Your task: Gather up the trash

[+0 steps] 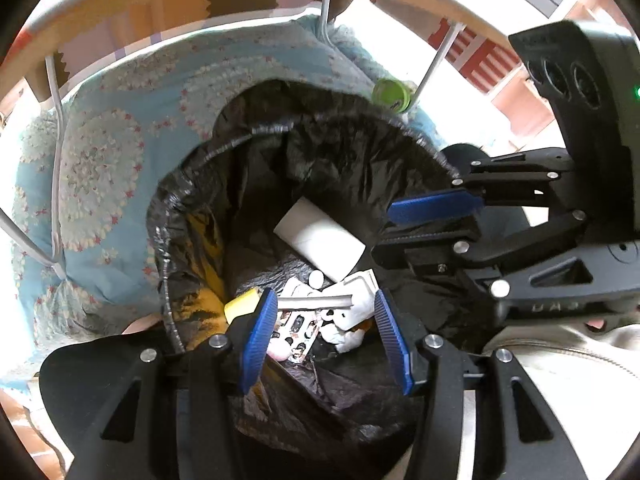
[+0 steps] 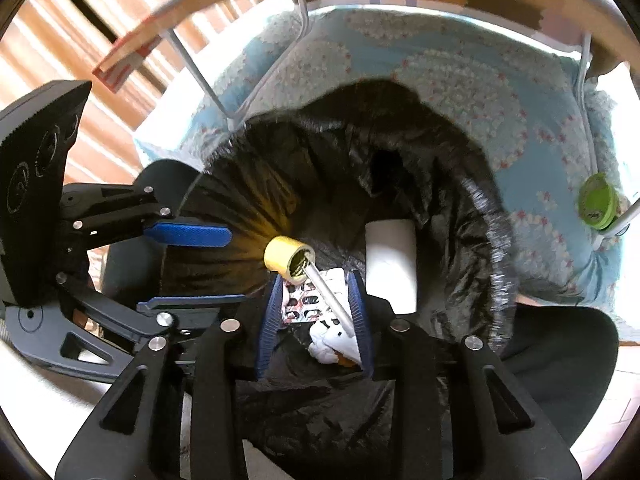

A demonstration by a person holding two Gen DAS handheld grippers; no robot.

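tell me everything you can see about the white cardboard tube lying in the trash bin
The white cardboard tube is a plain, hollow cylinder that looks like an empty paper roll core. It lies on its side inside the black plastic bin liner, resting on the liner, with one end by the blister pack and crumpled paper scraps. Neither gripper touches it.

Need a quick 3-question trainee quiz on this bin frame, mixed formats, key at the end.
1. True or false: the white cardboard tube lies inside the black-lined bin.
2. Where is the green lid? A) in the bin B) outside the bin, on the blue floral quilt C) held by the right gripper
3. Fill in: the grey straw pokes out of the small ____ cup.

Key: 1 true; 2 B; 3 yellow. The left gripper hangs open over the trash.
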